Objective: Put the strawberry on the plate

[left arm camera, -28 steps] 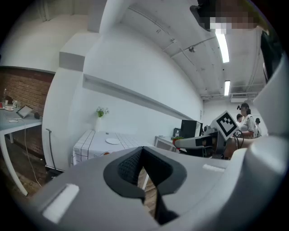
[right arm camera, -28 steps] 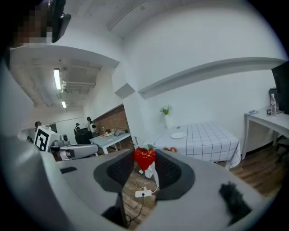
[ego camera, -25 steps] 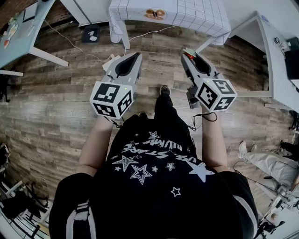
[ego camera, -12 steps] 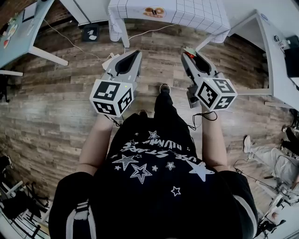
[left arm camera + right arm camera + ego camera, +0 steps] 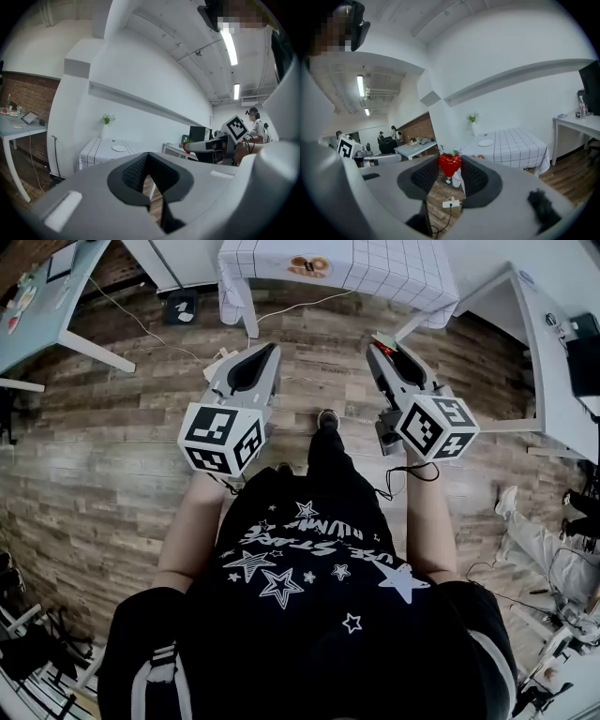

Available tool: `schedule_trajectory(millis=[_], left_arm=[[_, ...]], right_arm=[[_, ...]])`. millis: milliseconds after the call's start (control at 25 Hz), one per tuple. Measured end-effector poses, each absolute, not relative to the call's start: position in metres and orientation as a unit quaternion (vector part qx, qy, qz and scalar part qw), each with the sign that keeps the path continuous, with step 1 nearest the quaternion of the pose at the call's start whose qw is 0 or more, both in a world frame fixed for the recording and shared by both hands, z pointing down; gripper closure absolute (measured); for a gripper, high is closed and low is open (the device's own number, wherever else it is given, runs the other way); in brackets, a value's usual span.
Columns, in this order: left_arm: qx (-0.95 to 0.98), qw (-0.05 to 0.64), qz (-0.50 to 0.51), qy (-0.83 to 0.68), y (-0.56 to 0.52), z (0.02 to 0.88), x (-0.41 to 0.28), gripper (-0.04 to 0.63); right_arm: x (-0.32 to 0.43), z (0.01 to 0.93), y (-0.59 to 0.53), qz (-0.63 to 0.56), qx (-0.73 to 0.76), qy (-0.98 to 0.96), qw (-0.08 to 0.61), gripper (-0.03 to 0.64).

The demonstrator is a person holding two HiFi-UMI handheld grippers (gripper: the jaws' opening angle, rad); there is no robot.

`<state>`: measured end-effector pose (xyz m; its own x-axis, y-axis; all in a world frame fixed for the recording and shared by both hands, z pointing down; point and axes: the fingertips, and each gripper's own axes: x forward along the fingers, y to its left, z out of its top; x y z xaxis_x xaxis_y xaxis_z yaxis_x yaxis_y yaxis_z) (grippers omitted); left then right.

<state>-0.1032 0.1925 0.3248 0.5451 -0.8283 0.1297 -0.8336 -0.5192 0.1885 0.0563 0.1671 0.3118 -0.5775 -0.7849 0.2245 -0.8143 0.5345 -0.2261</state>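
1. Closest in the head view is the person's black shirt (image 5: 309,596) printed with white stars, with one bare forearm reaching forward to each tool.
2. The left gripper (image 5: 270,347) is held out over the wooden floor (image 5: 103,474), and its marker cube (image 5: 223,439) faces the camera. In the left gripper view its dark pads meet at the tips (image 5: 147,155) with nothing between them. Only floor shows through the slit lower down.
3. The right gripper (image 5: 379,343) is held level with the left one and well apart from it, its own marker cube (image 5: 437,427) at the near end. Its jaws are clamped on the strawberry (image 5: 450,163), which sits at the very tips with its green leaves on top. In the head view the fruit is only a small red spot (image 5: 382,339).
4. One shoe (image 5: 327,418) pokes out on the floor between the two tools.
5. A white power strip (image 5: 450,204) lies on the boards ahead, below the held fruit.
6. Further on stands a table with a checked white cloth (image 5: 515,149). A white plate (image 5: 485,143) lies on it, well apart from the strawberry.
7. A vase with a small green plant (image 5: 473,123) stands at the table's far edge against the white wall.
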Motion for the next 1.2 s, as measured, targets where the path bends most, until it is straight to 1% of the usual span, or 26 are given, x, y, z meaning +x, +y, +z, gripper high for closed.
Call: schedule_trajectory(millis=[280,520,760,1200], left_arm=[[0.869,0.095,0.014,-0.486,0.195,0.321,-0.118,0.588],[0.864,0.103,0.023,-0.492,0.18,0.328,-0.117,0.588],[0.855,0.109,0.029,-0.506,0.136,0.333,-0.112,0.586],[0.855,0.101,0.04,-0.507,0.034,0.331,-0.086,0.588]], right_arm=[[0.04,0.303,0.167,0.129,0.438,-0.888,0.049,0.462],[0.042,0.311,0.143,0.139,0.436,-0.888,0.047,0.462],[0.049,0.317,0.095,0.147,0.428,-0.89,0.053,0.462],[0.078,0.322,-0.002,0.162,0.431,-0.886,0.053,0.462]])
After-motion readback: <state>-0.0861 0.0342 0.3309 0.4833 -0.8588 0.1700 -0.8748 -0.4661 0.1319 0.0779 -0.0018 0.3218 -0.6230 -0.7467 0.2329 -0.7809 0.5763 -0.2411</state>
